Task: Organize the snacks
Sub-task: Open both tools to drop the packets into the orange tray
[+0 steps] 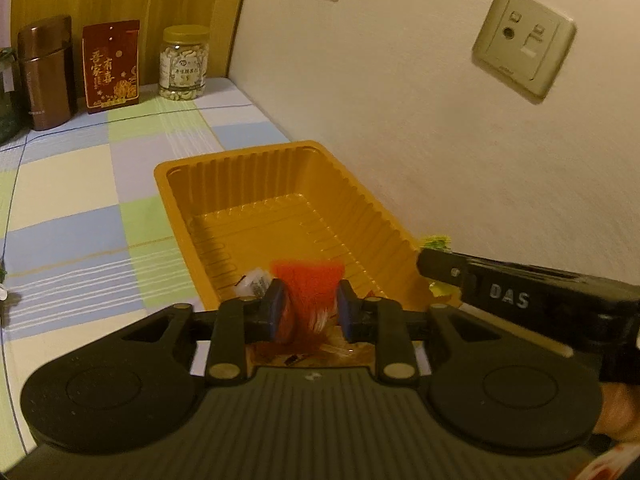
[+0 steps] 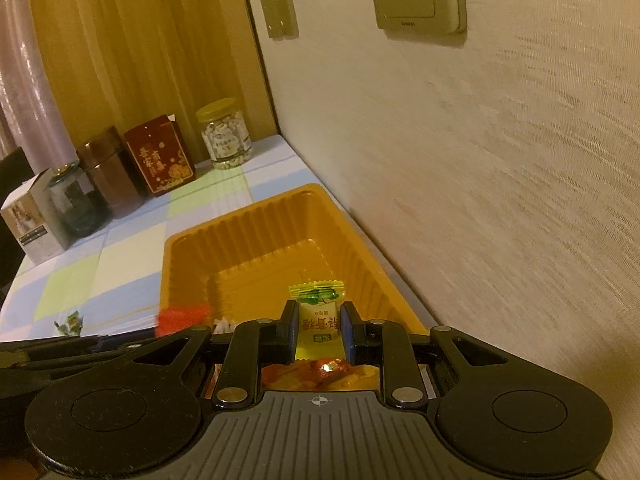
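Over the near end of the orange tray (image 1: 240, 184), the left gripper (image 1: 310, 310) has a blurred red snack packet (image 1: 310, 280) between its jaws, apparently no longer pressed.

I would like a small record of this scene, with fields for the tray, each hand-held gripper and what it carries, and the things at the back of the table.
tray: orange plastic tray beside the wall, on the checked tablecloth
left hand-held gripper: over the tray's near end, a red packet between its fingers; contact unclear
right hand-held gripper: shut on a yellow candy packet, over the tray
already in tray: some wrapped snacks at the near end, partly hidden
back of table: nut jar, red box, brown canister
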`<state>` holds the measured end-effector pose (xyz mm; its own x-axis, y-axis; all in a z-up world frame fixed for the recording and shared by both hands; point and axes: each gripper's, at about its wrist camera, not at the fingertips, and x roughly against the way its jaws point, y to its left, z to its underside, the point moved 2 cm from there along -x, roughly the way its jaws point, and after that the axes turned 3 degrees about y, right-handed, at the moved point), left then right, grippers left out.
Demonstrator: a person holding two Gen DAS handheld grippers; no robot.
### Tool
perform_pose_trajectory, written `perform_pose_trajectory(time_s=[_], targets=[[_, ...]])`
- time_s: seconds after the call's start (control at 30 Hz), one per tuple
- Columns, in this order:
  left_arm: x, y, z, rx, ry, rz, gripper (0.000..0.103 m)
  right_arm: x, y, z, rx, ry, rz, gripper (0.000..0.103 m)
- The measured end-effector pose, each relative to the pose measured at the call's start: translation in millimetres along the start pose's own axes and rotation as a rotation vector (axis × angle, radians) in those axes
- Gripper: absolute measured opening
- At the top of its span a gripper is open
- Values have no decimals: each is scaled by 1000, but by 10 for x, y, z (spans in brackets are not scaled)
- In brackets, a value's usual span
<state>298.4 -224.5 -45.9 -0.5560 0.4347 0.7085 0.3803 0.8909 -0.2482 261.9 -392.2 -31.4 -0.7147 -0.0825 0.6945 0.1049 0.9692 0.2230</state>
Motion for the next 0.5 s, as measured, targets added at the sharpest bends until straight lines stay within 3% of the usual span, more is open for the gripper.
perform_pose_trajectory(time_s=[0.5], targets=[[289,325,161,69,-28,-66,31,2,69,-9,-6,3,-24,22]])
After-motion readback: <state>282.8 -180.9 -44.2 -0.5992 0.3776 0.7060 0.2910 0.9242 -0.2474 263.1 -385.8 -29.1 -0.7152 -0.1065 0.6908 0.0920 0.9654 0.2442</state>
